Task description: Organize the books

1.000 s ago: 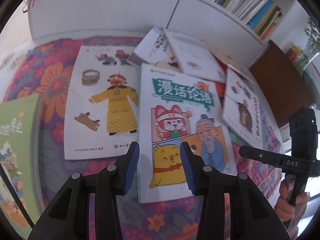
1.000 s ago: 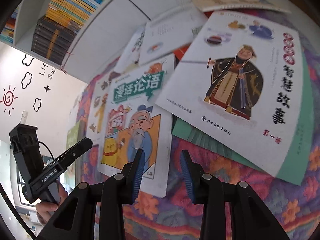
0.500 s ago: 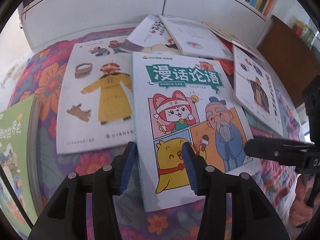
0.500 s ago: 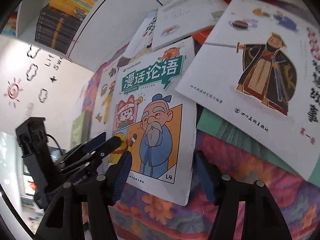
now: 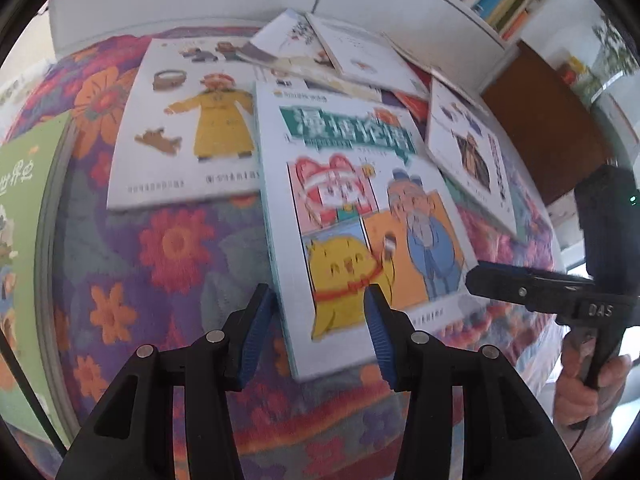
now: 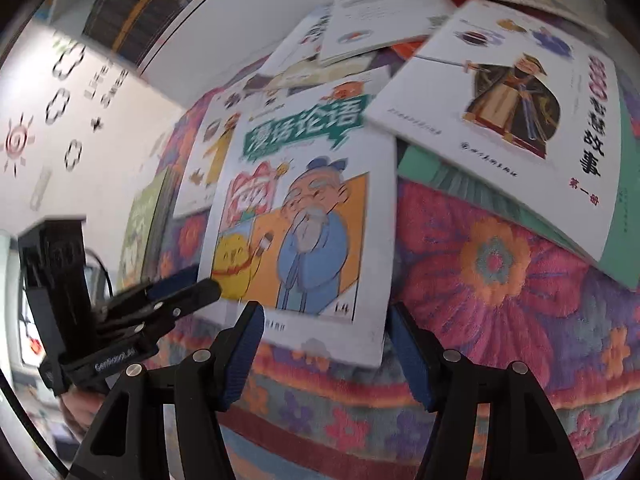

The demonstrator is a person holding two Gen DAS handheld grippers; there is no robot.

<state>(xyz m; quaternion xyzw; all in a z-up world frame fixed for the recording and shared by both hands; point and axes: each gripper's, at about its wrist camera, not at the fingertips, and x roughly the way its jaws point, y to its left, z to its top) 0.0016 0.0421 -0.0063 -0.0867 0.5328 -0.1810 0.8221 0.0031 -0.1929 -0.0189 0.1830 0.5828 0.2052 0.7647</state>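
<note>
left gripper (image 5: pixel 320 332): jaws apart, nothing gripped, over comic book's (image 5: pixel 360 216) near left corner | right gripper (image 6: pixel 326 344): just opened wider, empty, at its near right corner | comic book: flat on floral blanket (image 5: pixel 168 264), among other books

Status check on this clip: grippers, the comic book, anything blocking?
Left gripper and right gripper open, straddling near corners of comic book. Book flat on floral cloth. Warrior-cover book overlaps its far corner.
</note>
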